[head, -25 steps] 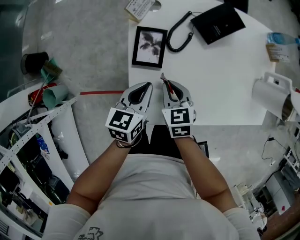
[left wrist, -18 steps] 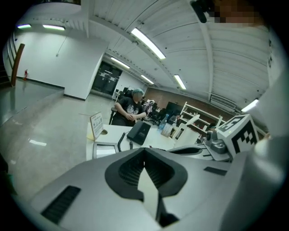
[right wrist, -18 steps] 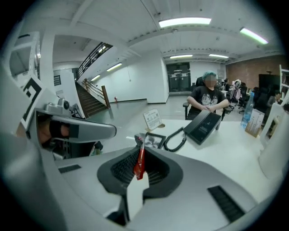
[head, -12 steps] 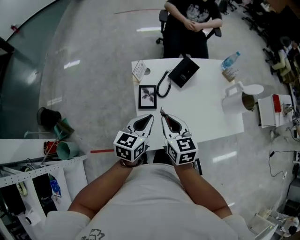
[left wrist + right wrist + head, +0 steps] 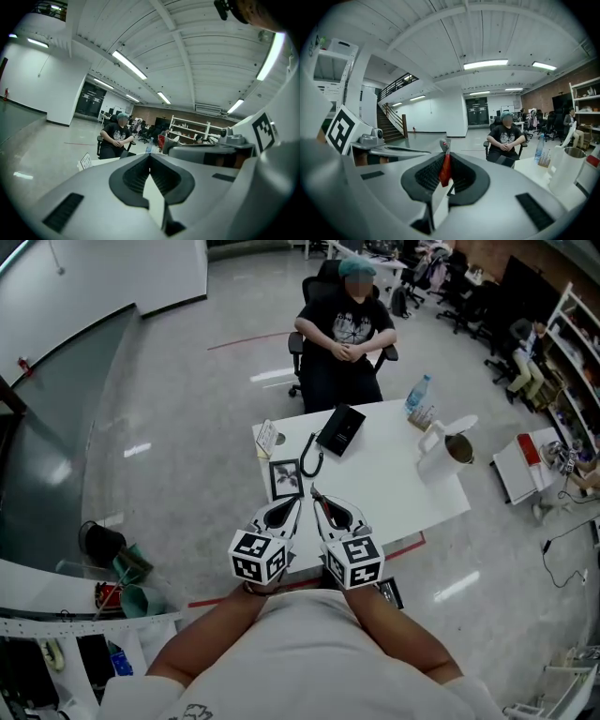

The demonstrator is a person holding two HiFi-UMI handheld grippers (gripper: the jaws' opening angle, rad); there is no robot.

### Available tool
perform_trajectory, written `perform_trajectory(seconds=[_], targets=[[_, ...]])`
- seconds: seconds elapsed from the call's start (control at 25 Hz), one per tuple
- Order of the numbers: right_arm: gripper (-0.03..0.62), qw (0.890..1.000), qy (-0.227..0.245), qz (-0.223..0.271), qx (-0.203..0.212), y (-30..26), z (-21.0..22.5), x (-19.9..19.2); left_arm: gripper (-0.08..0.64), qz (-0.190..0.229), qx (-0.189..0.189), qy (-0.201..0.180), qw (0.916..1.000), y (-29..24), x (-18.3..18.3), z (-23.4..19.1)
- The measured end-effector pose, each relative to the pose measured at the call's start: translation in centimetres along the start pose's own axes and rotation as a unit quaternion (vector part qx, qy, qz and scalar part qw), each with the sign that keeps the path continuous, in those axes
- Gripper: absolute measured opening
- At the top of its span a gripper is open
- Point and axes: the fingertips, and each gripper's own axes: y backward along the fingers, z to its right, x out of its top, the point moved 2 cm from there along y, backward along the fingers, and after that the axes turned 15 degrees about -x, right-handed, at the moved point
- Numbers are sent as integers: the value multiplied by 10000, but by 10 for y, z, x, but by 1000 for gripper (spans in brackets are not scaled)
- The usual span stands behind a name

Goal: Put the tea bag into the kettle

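White table [image 5: 394, 479], kettle [image 5: 448, 450] set at its far right corner. Red tea bag [image 5: 445, 169] is pinched by fingers of the right gripper [image 5: 316, 495]; those of the left gripper [image 5: 297, 502] are pressed together.

Framed picture [image 5: 285, 478], telephone [image 5: 340, 430], bottle [image 5: 418, 396]

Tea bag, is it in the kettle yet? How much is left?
Not yet. Done: the red tea bag is picked up. In hand: the right gripper pinches it over the near edge of the white table. Still to do: carry it across to the white kettle, lid up, at the table's right end, and drop it in.
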Motion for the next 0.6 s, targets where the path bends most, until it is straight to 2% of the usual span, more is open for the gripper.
perform_trajectory(seconds=[0.28,0.6], targets=[[34,9996,4,13,-272,29,9,-8,9,31,-381,-33,9993,-10,-6,28],[34,9948,-214,-99,-986,78,73,-27,9,-293,-1160,-51,9928,-63,-30,89]])
